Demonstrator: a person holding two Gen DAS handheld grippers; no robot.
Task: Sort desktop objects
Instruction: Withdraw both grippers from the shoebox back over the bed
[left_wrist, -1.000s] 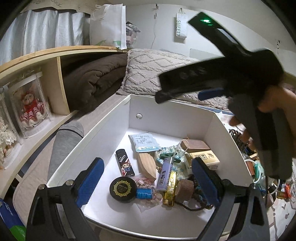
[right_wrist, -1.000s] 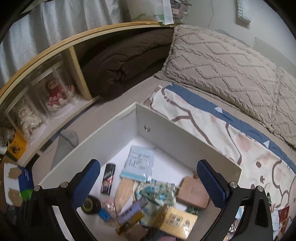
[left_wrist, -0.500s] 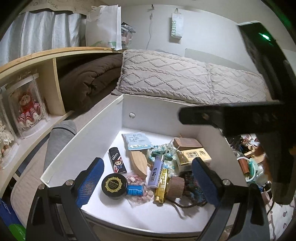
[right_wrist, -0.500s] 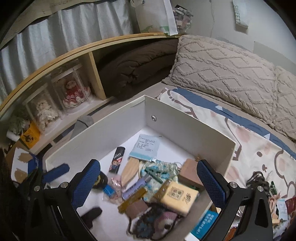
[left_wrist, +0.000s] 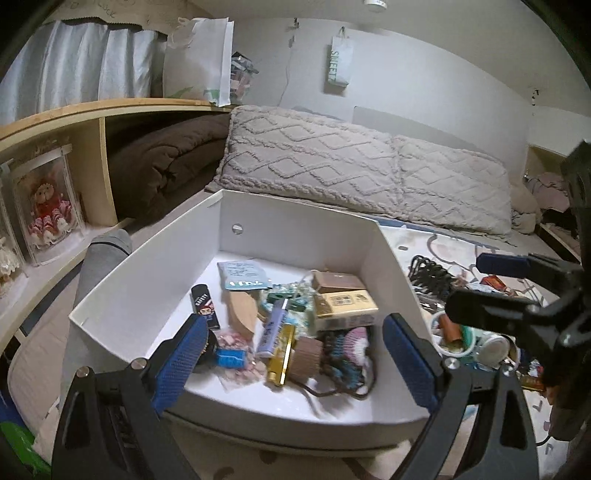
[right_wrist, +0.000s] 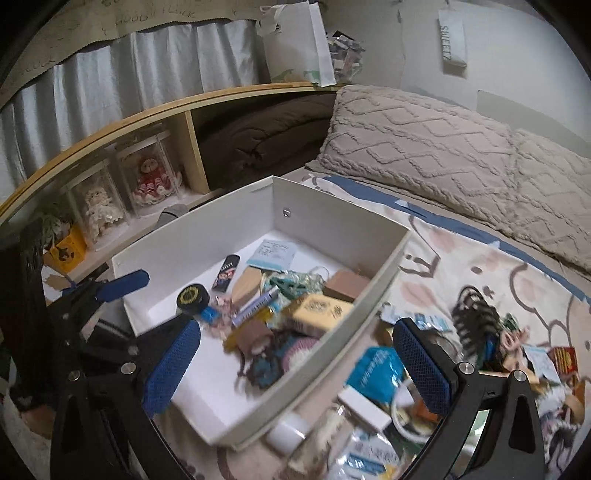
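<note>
White box (left_wrist: 280, 236) on patterned bedspread (right_wrist: 461, 258), pillows (left_wrist: 369, 173) behind; both tools spread, empty.

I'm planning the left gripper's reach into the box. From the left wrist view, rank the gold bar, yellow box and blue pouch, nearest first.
From the left gripper:
1. Gold bar, box front, between the fingers.
2. Yellow box, mid box, right side.
3. Blue pouch, toward the back wall, left of centre.

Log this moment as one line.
left tool: open, empty | right tool: open, empty | box: partly filled | loose items remain beside box
</note>
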